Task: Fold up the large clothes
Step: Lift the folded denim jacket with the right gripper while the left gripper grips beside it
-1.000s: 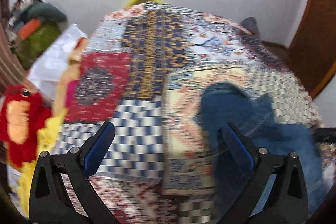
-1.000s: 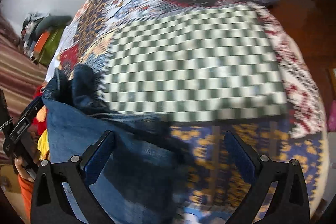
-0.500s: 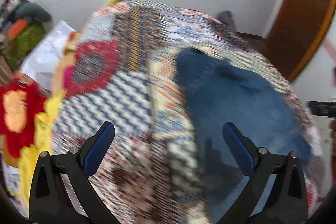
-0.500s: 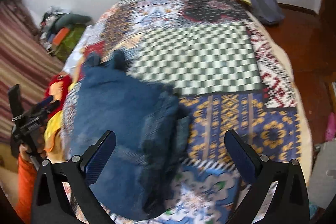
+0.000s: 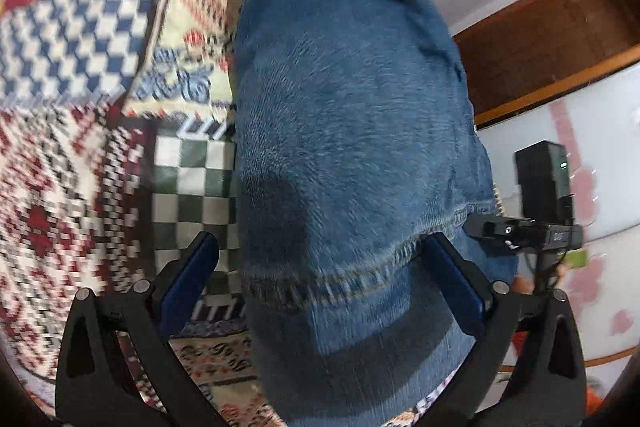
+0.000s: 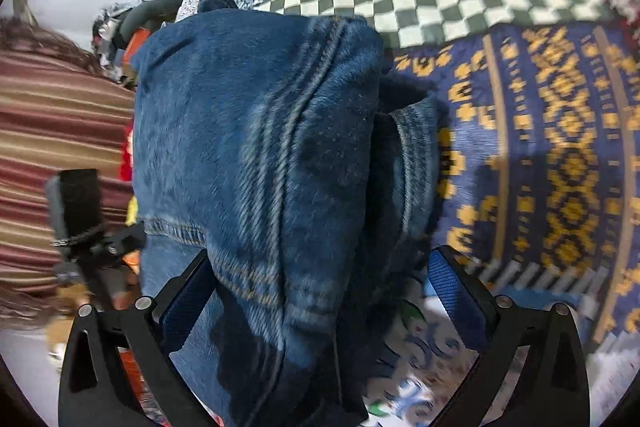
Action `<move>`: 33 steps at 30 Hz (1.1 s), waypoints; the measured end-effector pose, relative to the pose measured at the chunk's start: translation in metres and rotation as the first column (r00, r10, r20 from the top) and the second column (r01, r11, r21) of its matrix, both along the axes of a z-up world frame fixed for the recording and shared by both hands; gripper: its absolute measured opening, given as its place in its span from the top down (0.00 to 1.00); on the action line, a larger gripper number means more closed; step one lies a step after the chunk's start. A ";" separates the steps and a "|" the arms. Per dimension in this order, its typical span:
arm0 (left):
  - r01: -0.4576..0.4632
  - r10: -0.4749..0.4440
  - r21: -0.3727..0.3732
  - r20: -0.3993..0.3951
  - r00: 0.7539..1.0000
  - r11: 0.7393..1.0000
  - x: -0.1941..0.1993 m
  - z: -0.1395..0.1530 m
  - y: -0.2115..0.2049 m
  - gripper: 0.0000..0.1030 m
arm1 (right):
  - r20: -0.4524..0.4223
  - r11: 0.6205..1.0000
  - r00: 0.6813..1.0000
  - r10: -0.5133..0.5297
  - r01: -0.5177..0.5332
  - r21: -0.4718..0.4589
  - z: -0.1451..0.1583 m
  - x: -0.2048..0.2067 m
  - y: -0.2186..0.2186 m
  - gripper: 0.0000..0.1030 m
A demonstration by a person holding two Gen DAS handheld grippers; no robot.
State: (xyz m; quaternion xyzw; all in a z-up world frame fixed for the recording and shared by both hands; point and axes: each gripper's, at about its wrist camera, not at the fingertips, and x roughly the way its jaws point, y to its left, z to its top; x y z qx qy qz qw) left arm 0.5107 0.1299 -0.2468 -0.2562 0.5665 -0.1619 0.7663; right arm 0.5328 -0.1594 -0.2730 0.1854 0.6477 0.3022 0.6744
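Note:
A pair of blue denim jeans (image 5: pixel 344 115) lies bunched lengthwise on the patchwork bedspread (image 5: pixel 80 39). Its stitched hem runs across the gap of my left gripper (image 5: pixel 322 283), whose jaws stand wide open over the cloth. In the right wrist view the jeans (image 6: pixel 256 147) show a thick seam down the middle and a folded layer on the right side. My right gripper (image 6: pixel 324 297) is open too, with the denim passing between its fingers untouched by the pads. Each view catches the other gripper at the jeans' edge: the right gripper (image 5: pixel 524 233) and the left gripper (image 6: pixel 80 223).
The bedspread (image 6: pixel 560 147) stretches right and far in blue-yellow and green-check patches. A striped cloth (image 6: pixel 52 115) and a heap of clothes (image 6: pixel 124 27) lie left of the bed. A white wall and brown wooden trim (image 5: pixel 552 39) stand beyond the jeans.
Both grippers have dropped from high above the bed to just over the jeans, which now fill both views. Their jaws stayed open throughout.

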 end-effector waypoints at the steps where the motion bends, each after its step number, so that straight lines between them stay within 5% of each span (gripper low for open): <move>1: -0.002 0.002 -0.029 -0.014 1.000 1.000 0.004 -0.005 0.001 0.00 | -0.007 1.000 1.000 0.010 -0.010 0.019 -0.004 0.003 0.004 0.00; 9: -0.026 0.025 -0.098 -0.014 1.000 0.995 0.030 -0.017 -0.004 0.01 | 0.024 0.998 0.998 0.061 -0.061 0.015 -0.003 0.013 0.036 0.00; 11: -0.026 0.026 -0.090 0.003 1.000 0.996 0.030 -0.013 -0.009 0.07 | 0.029 0.999 0.999 0.041 -0.041 0.018 -0.002 0.014 0.039 0.01; 16: -0.029 0.032 -0.063 0.039 0.999 0.998 0.018 -0.005 -0.014 0.25 | 0.090 0.998 0.995 0.051 -0.054 0.028 0.015 0.004 0.044 0.37; 21: -0.009 0.012 -0.042 0.074 0.997 0.999 0.012 0.014 -0.019 0.38 | 0.132 0.998 0.989 0.068 -0.069 0.004 0.039 -0.005 0.051 0.57; 33: -0.007 0.000 0.029 0.244 0.970 1.000 -0.029 0.106 -0.004 0.42 | 0.264 0.996 0.960 0.087 -0.092 0.004 0.130 -0.039 0.065 0.61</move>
